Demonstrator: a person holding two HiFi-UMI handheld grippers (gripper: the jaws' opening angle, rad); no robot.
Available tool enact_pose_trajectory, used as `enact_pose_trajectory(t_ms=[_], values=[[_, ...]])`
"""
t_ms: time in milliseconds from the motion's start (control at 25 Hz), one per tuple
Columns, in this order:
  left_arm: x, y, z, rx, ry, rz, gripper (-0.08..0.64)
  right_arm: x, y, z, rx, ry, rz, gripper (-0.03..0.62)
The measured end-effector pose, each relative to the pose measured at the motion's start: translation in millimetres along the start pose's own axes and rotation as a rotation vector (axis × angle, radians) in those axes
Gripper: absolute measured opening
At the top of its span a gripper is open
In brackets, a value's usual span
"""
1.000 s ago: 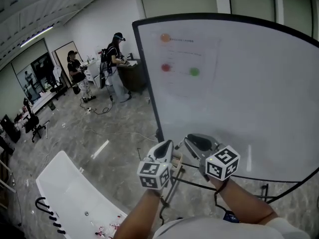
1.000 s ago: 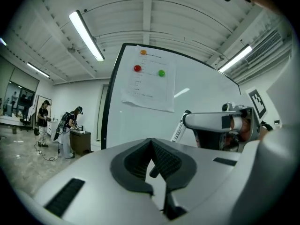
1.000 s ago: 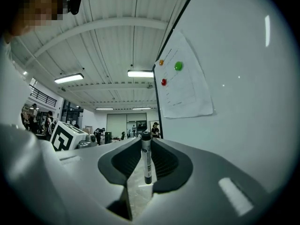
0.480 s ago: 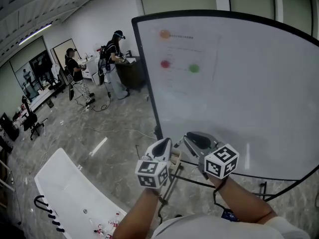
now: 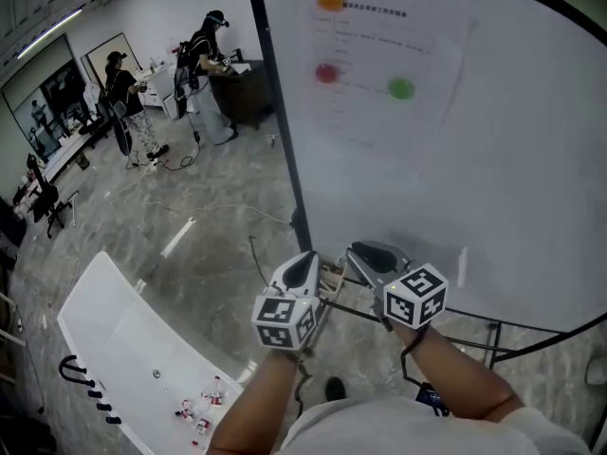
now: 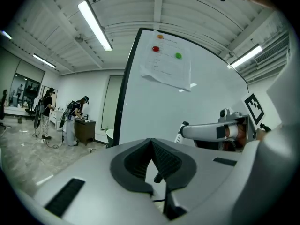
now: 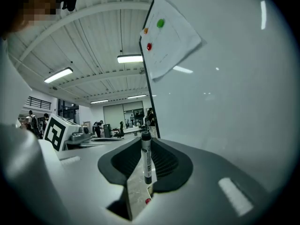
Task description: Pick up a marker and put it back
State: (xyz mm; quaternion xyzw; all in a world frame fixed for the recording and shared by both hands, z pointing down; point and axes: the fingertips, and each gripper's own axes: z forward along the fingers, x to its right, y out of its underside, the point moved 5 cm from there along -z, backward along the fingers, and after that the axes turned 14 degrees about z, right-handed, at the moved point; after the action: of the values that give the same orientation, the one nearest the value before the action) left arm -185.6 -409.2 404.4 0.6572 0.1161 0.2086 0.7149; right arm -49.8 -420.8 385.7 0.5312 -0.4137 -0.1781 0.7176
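Holding the marker [image 7: 146, 158] upright between narrowed jaws, the right gripper [image 5: 360, 257] has barely moved by the whiteboard [image 5: 474, 178] (only the head view shifted closer), so the put-back still seems pending. The left gripper [image 5: 305, 265] is closed and empty.

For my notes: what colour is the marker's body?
White, with black ends; see marker in right gripper view.

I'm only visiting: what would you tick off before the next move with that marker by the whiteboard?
1. Marker held: ok, upright between the right gripper's jaws.
2. Left gripper free: ok, jaws together, nothing between them.
3. Whiteboard in front: ok, directly ahead of both grippers.
4. Place to return the marker: cannot tell, no tray shows clearly.
5. Bystanders out of the way: ok, people stand far across the room.
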Motion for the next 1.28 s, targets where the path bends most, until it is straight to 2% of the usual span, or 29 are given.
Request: enact_pose_trajectory(t_ms=[200, 320, 480, 720, 880, 1080, 1280], values=[[-18, 61, 42, -0.073, 0.022, -0.061, 0.005, 56, 53, 43, -0.094, 0.041, 0.046, 0.067], [-24, 87, 52, -0.108, 0.032, -0.079, 0.005, 77, 88, 63, -0.163, 0.068, 0.036, 0.067], [-33, 112, 59, -0.144, 0.037, -0.096, 0.005, 101, 134, 81, -0.249, 0.101, 0.046, 0.067], [-41, 138, 64, -0.177, 0.025, -0.112, 0.005, 125, 178, 93, -0.306, 0.126, 0.108, 0.067], [-39, 142, 63, -0.181, 0.025, -0.111, 0.005, 128, 182, 93, -0.301, 0.124, 0.143, 0.082], [-36, 135, 56, -0.166, 0.022, -0.106, 0.005, 118, 170, 87, -0.275, 0.122, 0.116, 0.095], [-21, 107, 41, -0.126, 0.022, -0.085, 0.005, 91, 141, 67, -0.222, 0.105, 0.071, 0.094]])
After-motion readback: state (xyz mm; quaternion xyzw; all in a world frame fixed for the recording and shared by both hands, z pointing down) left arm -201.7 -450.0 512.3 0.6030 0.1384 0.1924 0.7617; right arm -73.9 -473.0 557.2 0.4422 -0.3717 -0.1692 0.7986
